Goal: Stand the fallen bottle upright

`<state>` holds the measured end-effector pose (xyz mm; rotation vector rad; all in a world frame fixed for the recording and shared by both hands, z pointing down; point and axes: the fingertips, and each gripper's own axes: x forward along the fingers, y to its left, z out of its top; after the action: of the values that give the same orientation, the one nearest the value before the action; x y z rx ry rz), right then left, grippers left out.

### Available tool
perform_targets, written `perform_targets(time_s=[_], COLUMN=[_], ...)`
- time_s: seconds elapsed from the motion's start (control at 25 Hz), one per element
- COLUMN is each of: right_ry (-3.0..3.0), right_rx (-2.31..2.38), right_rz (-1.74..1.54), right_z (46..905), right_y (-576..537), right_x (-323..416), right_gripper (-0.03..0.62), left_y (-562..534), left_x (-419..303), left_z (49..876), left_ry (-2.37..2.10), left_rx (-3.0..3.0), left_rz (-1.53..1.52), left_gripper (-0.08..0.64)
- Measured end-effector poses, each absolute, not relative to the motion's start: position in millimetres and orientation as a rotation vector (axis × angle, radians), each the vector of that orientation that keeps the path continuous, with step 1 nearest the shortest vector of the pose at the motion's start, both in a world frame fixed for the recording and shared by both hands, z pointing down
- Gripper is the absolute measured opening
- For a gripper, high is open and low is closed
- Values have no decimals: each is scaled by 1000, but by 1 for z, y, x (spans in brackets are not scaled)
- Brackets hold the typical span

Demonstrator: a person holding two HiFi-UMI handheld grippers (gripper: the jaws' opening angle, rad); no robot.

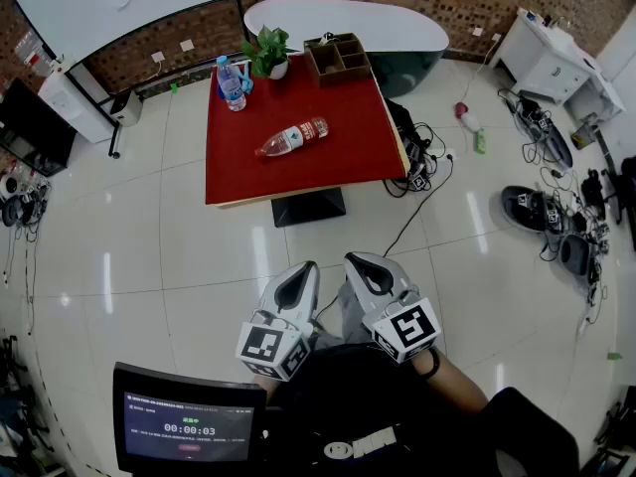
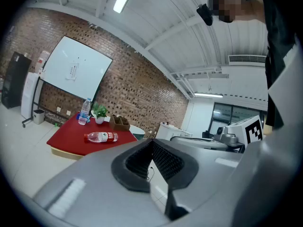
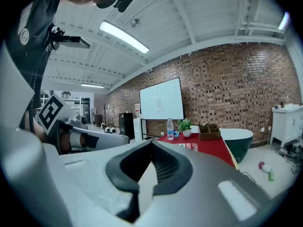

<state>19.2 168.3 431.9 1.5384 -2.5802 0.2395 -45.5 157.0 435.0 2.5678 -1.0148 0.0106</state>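
Observation:
A clear bottle with a red label (image 1: 293, 138) lies on its side near the middle of the red table (image 1: 348, 152), its cap toward the left. It also shows in the left gripper view as the fallen bottle (image 2: 101, 137), and in the right gripper view the bottle (image 3: 189, 146) peeks out just over the jaws. My left gripper (image 1: 306, 266) and right gripper (image 1: 358, 260) hover side by side close to the person's body, well short of the table, over the tiled floor. Both are shut with nothing between their jaws, as the left gripper (image 2: 152, 141) and right gripper (image 3: 151, 141) close-ups confirm.
At the table's far edge stand an upright water bottle (image 1: 231, 83), a potted plant (image 1: 270, 53) and a wooden organizer (image 1: 337, 58). A white curved counter (image 1: 348, 23) lies behind. Cables and gear (image 1: 542, 207) litter the floor at right. A monitor (image 1: 189, 425) sits at lower left.

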Motion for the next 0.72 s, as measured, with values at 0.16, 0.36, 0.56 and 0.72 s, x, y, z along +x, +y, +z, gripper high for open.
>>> perform_targets(time_s=[0.16,0.36,0.56,0.72], right_ry=[-2586,-2599,-2645,-2661], right_rx=[1547,1530,1382,1206], right_rz=[215,215,218,168], right_z=[435,450,460,455], right_y=[135,68,-25,-92], right_x=[23,44,64,72], right_gripper=[5,5,5,6], left_y=[127,73,-20,-87], left_x=[-43,-31,-14,-1], left_z=[440,452,453,433], left_ry=[-1028,-1078,-1186,-1268], left_rx=[2574,2573,2540,2542], left_rz=[16,55,85,66], left_gripper=[8,8,8,8])
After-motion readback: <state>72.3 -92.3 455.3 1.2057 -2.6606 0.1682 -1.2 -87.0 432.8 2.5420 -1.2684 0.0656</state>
